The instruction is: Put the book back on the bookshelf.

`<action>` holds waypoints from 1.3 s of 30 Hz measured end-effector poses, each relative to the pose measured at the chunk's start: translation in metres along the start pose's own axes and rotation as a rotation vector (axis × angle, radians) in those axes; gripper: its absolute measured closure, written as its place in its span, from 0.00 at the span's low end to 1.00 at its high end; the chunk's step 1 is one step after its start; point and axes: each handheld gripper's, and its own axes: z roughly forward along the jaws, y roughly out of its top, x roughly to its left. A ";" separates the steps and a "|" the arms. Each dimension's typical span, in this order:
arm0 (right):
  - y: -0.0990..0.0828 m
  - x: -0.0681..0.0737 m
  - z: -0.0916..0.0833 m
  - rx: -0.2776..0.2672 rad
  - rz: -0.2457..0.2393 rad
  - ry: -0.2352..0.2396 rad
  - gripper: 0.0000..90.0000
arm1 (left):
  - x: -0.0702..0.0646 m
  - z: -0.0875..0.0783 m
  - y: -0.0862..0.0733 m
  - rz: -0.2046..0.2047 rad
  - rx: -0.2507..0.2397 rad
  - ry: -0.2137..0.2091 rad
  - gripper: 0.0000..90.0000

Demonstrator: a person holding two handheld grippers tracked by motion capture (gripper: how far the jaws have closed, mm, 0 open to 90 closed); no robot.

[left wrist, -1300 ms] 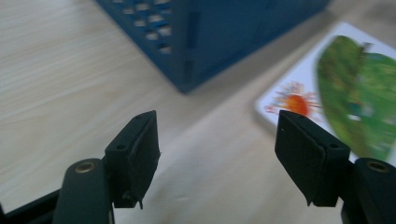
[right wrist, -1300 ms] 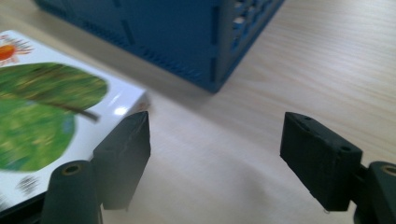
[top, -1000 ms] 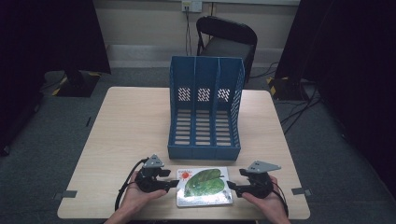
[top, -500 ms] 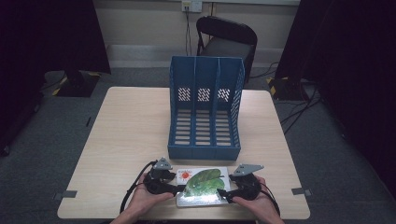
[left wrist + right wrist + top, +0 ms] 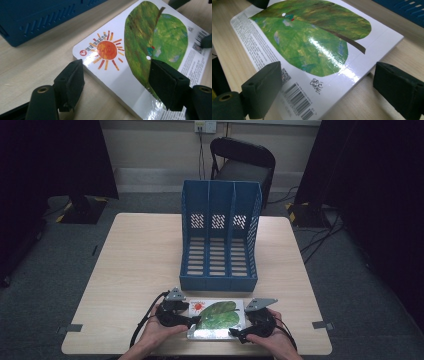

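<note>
Book (image 5: 216, 318) flat just in front of file rack (image 5: 220, 240); left gripper (image 5: 115, 82) and right gripper (image 5: 327, 92), jaws just opened wide, straddle its ends unclamped—close evenly, lift level.

both tongs now sit closer in at the book's (image 5: 216, 319) ends than a second ago. the left tongs (image 5: 192, 321) and right tongs (image 5: 239, 336) have just been opening, the book's corners between their jaws.
</note>
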 end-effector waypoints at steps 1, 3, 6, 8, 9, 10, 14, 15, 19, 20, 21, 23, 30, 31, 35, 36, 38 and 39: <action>0.000 0.000 0.000 0.000 0.000 0.002 0.09 | 0.001 0.000 0.000 -0.011 -0.003 -0.004 0.32; 0.000 0.000 0.001 -0.001 -0.005 0.008 0.09 | 0.002 0.000 0.000 -0.010 -0.004 0.006 0.32; 0.001 -0.002 0.001 -0.002 -0.008 0.015 0.09 | 0.004 0.000 0.001 -0.005 -0.008 0.013 0.31; 0.001 -0.003 0.002 0.003 0.005 0.023 0.09 | 0.006 0.001 0.001 -0.010 -0.015 0.010 0.30; 0.001 -0.004 0.003 0.005 0.012 0.031 0.09 | 0.007 0.001 0.001 -0.004 -0.016 0.012 0.30; 0.001 -0.004 0.003 0.003 0.013 0.033 0.10 | 0.008 0.001 0.002 -0.003 -0.019 0.020 0.30; 0.002 -0.004 0.003 0.003 0.009 0.032 0.10 | 0.010 0.002 0.002 -0.003 -0.027 0.021 0.29; 0.002 -0.004 0.003 0.003 0.008 0.033 0.09 | 0.010 0.003 0.002 -0.003 -0.033 0.021 0.29; 0.002 -0.003 0.004 0.004 0.008 0.032 0.09 | 0.008 0.004 0.003 -0.002 -0.030 0.009 0.25; 0.002 -0.003 0.004 0.004 0.008 0.032 0.09 | 0.008 0.004 0.003 -0.007 -0.031 0.006 0.25; 0.002 -0.003 0.004 0.004 0.008 0.032 0.09 | 0.009 0.003 0.003 -0.017 -0.034 0.000 0.25; 0.002 -0.003 0.004 0.004 0.009 0.032 0.09 | 0.011 0.003 0.003 -0.043 -0.039 -0.016 0.26; 0.002 -0.003 0.004 0.006 0.008 0.031 0.09 | 0.015 -0.001 0.003 -0.096 -0.071 -0.044 0.29; 0.002 -0.003 0.004 0.006 0.008 0.031 0.09 | 0.016 -0.003 0.004 -0.109 -0.083 -0.048 0.29; 0.002 -0.003 0.003 0.006 0.010 0.033 0.09 | 0.019 -0.006 0.004 -0.145 -0.105 -0.072 0.31; 0.002 -0.003 0.003 0.006 0.008 0.033 0.09 | 0.019 -0.008 0.004 -0.156 -0.117 -0.078 0.33; 0.003 -0.003 0.002 -0.001 0.007 0.034 0.10 | 0.020 -0.012 0.006 -0.170 -0.150 -0.095 0.34; 0.003 -0.003 0.002 -0.007 0.006 0.040 0.10 | 0.020 -0.013 0.007 -0.165 -0.154 -0.104 0.33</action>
